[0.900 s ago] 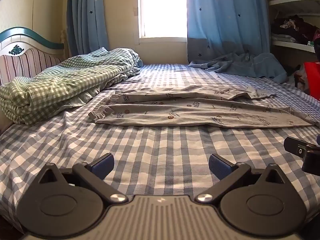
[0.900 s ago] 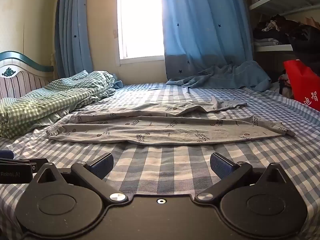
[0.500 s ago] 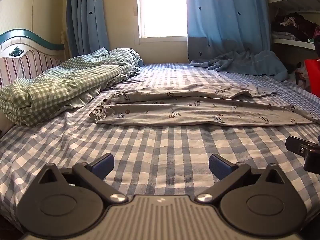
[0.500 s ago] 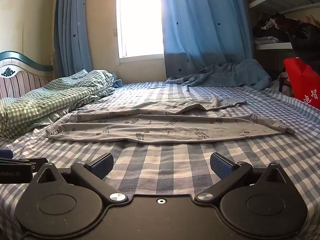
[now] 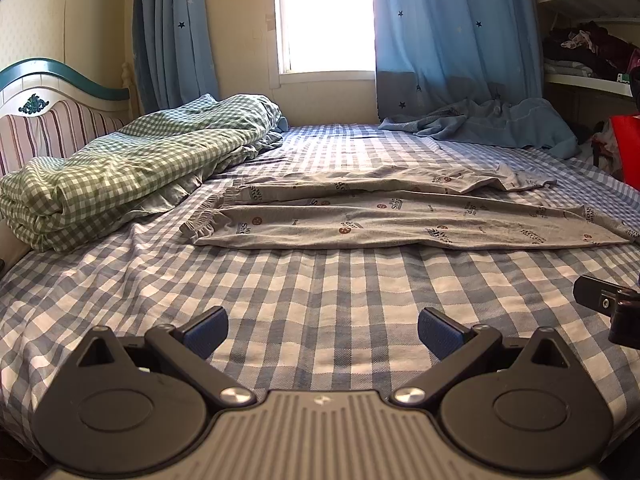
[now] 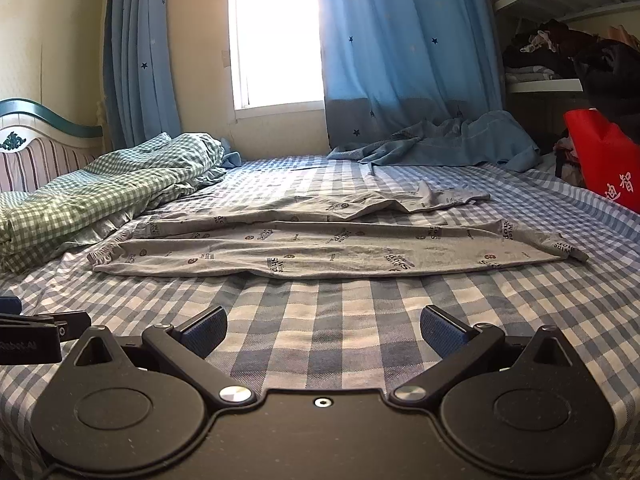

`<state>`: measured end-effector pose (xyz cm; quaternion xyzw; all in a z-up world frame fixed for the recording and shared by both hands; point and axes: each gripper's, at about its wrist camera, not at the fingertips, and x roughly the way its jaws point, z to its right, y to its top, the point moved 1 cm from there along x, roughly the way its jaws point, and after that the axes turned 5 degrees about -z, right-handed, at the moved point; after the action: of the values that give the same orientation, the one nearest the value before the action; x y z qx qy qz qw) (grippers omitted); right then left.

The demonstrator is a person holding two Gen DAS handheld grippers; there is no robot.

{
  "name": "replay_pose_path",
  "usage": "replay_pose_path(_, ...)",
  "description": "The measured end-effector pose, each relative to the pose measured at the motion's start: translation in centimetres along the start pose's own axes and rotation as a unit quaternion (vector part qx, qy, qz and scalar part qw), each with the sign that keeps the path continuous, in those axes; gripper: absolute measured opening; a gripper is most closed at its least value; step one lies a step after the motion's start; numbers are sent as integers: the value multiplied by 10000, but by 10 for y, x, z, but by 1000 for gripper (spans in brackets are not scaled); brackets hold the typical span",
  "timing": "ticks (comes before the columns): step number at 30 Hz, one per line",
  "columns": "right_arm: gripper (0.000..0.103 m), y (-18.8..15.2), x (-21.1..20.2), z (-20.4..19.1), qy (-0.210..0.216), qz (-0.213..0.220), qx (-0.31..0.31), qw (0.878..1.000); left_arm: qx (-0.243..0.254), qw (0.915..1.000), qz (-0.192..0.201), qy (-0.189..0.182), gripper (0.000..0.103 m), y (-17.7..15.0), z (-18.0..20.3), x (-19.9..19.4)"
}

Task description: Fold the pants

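Observation:
Grey printed pants (image 5: 400, 220) lie flat across the blue checked bed (image 5: 320, 300), waistband at the left, leg ends at the right. They also show in the right wrist view (image 6: 320, 252). My left gripper (image 5: 322, 330) is open and empty, low over the sheet, well short of the pants. My right gripper (image 6: 324, 330) is open and empty, also short of the pants. The right gripper's edge shows at the right of the left wrist view (image 5: 608, 308); the left gripper's edge shows at the left of the right wrist view (image 6: 40, 332).
A green checked duvet (image 5: 120, 176) is bunched at the left by the striped headboard (image 5: 52, 124). A blue blanket (image 5: 492, 120) lies at the far right under the curtains. A red bag (image 6: 604, 160) and shelves (image 6: 560, 40) stand to the right.
Both grippers have dropped slightly and tilted up, so the pants sit a little higher in view. The pants have not moved. Both grippers stay open.

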<state>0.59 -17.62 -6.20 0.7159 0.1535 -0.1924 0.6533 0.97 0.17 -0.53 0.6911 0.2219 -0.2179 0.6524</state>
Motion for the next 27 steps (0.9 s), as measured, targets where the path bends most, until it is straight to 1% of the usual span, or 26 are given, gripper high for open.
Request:
replay_pose_path(4, 103, 5, -4, -2, -41, -54, -19, 10000, -21, 10000, -39, -29, 103, -2, -4, 4)
replay_pose_path(27, 102, 4, -3, -1, -53, -90, 9, 9999, 59, 9999, -74, 52, 103, -5, -3, 4)
